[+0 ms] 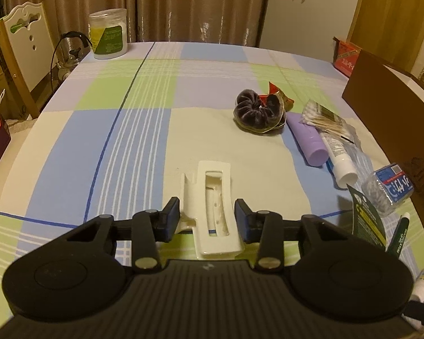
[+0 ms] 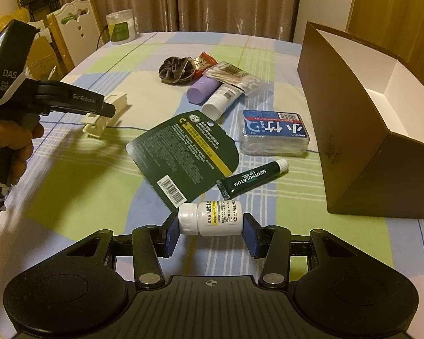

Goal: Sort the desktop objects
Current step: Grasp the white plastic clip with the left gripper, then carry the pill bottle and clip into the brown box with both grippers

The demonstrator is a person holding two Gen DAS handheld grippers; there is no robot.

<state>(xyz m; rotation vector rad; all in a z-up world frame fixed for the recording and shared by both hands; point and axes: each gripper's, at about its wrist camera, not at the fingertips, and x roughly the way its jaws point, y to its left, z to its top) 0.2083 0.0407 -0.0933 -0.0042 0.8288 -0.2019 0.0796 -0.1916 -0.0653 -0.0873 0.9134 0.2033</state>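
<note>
A person's left hand (image 2: 12,144) grips the handle of the left gripper (image 1: 207,216), reaching in low and level over a checked tablecloth (image 1: 127,130). Its jaws stand wide on either side of a cream plastic clip (image 1: 212,203) lying on the cloth; the left pad (image 1: 172,214) sits against the clip's side piece, while the right pad is just clear of it, so nothing is clamped.

Farther right on the table lie a dark velvet scrunchie (image 2: 176,69), a lilac tube (image 2: 202,90), a white tube (image 2: 222,100) and a packet of cotton swabs (image 2: 234,77), bunched together. Nearer are a dark green backing card (image 2: 183,152), a clear box of floss picks (image 2: 274,134) and a green lip-gel tube (image 2: 253,179).

The right gripper (image 2: 211,233) points forward over the cloth, its jaws closed narrowly on a small white pill bottle (image 2: 210,217), held sideways with the cap to the left and touching the card's near corner. An open brown cardboard box (image 2: 353,141) stands at far right.
</note>
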